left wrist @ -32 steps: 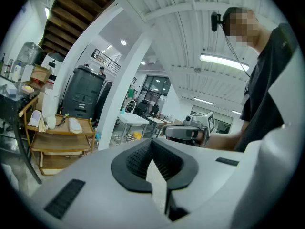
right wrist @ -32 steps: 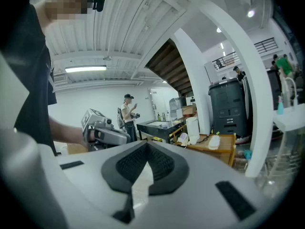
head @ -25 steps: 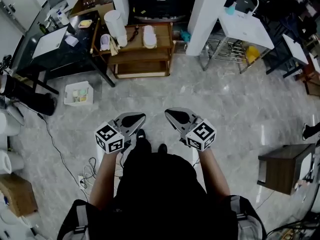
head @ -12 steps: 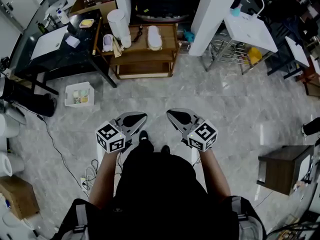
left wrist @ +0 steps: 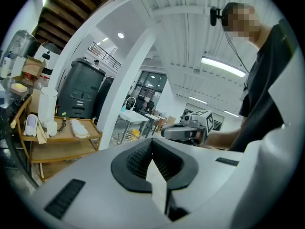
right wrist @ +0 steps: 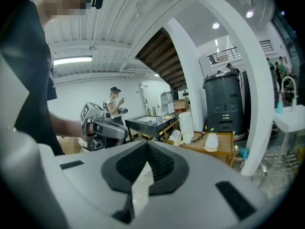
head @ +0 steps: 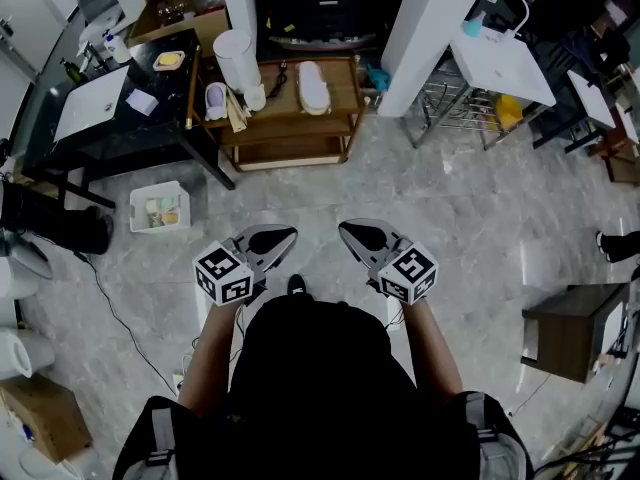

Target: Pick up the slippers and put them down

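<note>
Two pale slippers lie on the top of a low wooden shelf [head: 340, 108] ahead of me: a white one [head: 313, 86] towards its right and a smaller one [head: 215, 100] at its left end. The left gripper view shows both, the white slipper [left wrist: 78, 128] and the smaller slipper [left wrist: 31, 125]; so does the right gripper view, white slipper [right wrist: 210, 142] and smaller slipper [right wrist: 175, 136]. My left gripper [head: 272, 238] and right gripper [head: 352, 232] are held side by side in front of my body, well short of the shelf. Both are shut with nothing between the jaws.
A white cylinder [head: 235, 58] stands on the shelf between the slippers. A black table [head: 110, 118] is to the left, a white bin [head: 158, 208] on the floor below it. A white pillar [head: 425, 28], a white table [head: 500, 63] and a brown stool [head: 570, 338] are on the right.
I have walked towards the shelf: it and the black table sit lower and nearer in the head view. Both grippers moved along with me and stayed shut.
</note>
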`<action>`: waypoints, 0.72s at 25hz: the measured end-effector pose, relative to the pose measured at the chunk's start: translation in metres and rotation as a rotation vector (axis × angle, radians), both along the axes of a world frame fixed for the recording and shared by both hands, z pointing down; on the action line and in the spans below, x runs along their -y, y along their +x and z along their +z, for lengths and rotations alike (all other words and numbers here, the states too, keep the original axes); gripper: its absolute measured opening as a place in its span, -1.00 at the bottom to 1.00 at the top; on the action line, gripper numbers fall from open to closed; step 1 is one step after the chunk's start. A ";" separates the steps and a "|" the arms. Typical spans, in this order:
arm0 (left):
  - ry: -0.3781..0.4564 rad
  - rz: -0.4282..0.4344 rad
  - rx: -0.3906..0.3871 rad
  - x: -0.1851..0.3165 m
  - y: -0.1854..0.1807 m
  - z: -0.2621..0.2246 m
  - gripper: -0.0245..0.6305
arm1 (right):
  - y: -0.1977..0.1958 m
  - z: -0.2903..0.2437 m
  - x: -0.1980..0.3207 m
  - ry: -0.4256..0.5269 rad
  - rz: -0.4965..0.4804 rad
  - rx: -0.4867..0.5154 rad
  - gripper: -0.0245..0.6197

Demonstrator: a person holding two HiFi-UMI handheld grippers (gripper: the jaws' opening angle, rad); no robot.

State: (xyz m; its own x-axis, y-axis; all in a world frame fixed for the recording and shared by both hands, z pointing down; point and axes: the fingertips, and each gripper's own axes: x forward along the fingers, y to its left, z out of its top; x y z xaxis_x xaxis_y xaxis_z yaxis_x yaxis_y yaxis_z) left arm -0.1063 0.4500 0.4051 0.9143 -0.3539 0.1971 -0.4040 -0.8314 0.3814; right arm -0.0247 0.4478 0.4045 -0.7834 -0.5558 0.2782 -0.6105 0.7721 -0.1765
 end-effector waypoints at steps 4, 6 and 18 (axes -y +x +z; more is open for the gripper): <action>-0.003 0.028 -0.003 0.020 -0.012 0.002 -0.89 | -0.013 0.003 0.018 0.002 0.033 -0.004 -0.90; -0.006 0.040 -0.004 0.028 -0.016 0.004 -0.89 | -0.016 0.005 0.025 0.001 0.048 -0.008 -0.90; -0.043 0.045 -0.019 0.063 -0.019 0.011 -0.89 | -0.014 0.010 0.055 -0.034 0.084 -0.023 -0.90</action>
State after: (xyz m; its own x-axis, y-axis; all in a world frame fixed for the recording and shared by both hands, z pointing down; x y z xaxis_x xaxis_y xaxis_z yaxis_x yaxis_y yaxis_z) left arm -0.1251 0.3866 0.4158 0.9328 -0.3043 0.1932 -0.3591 -0.8312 0.4244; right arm -0.0385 0.3927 0.4148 -0.7273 -0.6093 0.3158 -0.6773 0.7115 -0.1871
